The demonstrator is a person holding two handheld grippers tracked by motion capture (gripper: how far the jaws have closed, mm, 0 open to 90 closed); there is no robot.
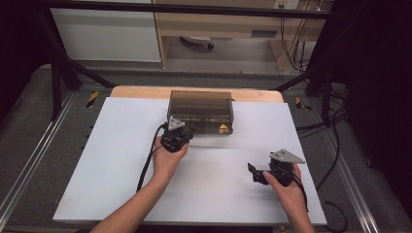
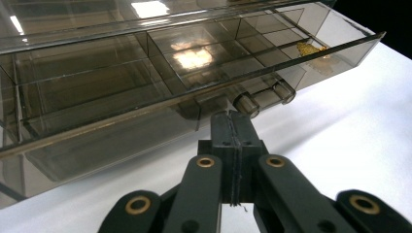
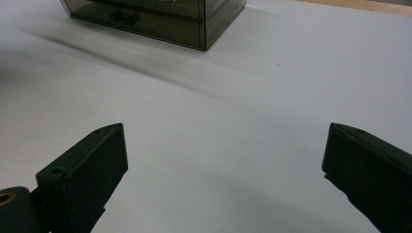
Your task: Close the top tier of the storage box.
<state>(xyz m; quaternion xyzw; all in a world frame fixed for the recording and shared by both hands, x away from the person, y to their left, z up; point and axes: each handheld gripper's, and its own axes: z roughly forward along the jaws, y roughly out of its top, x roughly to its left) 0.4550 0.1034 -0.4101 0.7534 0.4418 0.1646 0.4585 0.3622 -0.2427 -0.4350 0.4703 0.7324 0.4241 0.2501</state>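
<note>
A smoky translucent drawer box stands at the far middle of the white table. Its drawer is divided into compartments, and a small yellow thing lies at the drawer's right end. My left gripper is shut, its jaws pressed flat together, with the tips right at the clear handle on the drawer front. I cannot tell whether they pinch any part of it. In the high view the left gripper sits against the box's front left. My right gripper hovers open over bare table at the front right, with nothing between its jaws.
The white table top spreads wide around the box, over a wooden board at the back. Black frame bars and cables run along both sides. The box's near corner lies well ahead of the right gripper.
</note>
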